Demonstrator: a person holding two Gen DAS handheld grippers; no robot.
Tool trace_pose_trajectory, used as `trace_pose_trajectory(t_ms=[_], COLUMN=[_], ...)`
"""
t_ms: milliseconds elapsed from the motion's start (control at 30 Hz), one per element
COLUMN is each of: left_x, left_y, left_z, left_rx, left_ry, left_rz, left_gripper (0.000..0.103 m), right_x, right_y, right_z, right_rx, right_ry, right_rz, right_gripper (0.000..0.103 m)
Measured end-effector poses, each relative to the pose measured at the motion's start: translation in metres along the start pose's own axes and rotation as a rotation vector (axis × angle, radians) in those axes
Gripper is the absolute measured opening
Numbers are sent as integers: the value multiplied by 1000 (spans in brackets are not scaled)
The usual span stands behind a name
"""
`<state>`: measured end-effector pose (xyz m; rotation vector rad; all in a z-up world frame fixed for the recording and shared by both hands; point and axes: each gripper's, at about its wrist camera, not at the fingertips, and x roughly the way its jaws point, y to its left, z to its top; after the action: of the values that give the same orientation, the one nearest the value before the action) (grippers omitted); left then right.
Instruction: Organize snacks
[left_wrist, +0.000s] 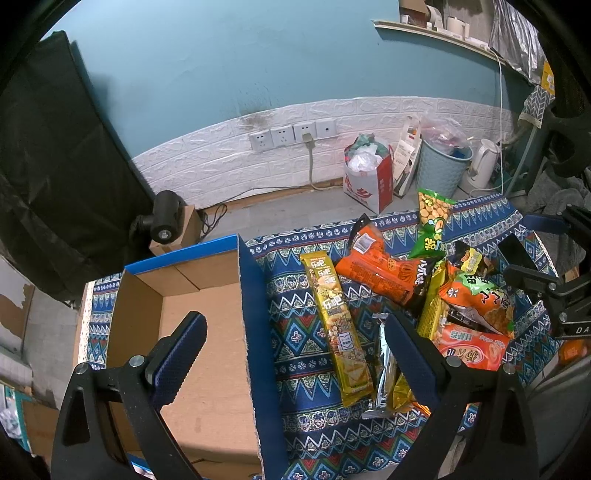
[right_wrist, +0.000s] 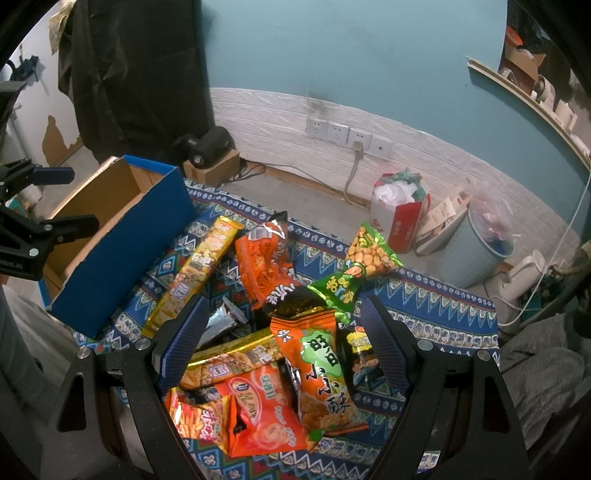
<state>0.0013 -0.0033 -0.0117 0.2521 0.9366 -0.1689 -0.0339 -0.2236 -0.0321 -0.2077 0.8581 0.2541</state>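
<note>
Snacks piled on cloth (left_wrist: 295, 314) beside box (left_wrist: 192, 332).
Left gripper (left_wrist: 295, 354) agape, empty, straddling the box wall; right gripper (right_wrist: 284, 343) agape, empty, above snacks (right_wrist: 280, 350).

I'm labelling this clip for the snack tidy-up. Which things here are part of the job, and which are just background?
Part of the job: the cardboard box, long yellow snack pack, green pea bag, orange bags, both open claws.

Just lying about: waste bin, kettle, red-and-white bag, wall sockets.
</note>
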Motion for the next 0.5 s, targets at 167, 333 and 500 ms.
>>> trace_pose_trajectory(t_ms=[167,333,500], left_x=[0,1,4], left_y=[0,-2,-3], left_z=[0,-2,-3], left_rx=[1,2,3], left_ry=[-1,1,7], left_rz=[-2,-1,-4], left_gripper=[98,98,98], right_x=[0,0,0], right_y=[0,-1,-2], right_z=[0,0,-1], right_rx=[1,1,1], right_ry=[0,1,3], right_rz=[0,0,0], right_gripper=[83,83,83])
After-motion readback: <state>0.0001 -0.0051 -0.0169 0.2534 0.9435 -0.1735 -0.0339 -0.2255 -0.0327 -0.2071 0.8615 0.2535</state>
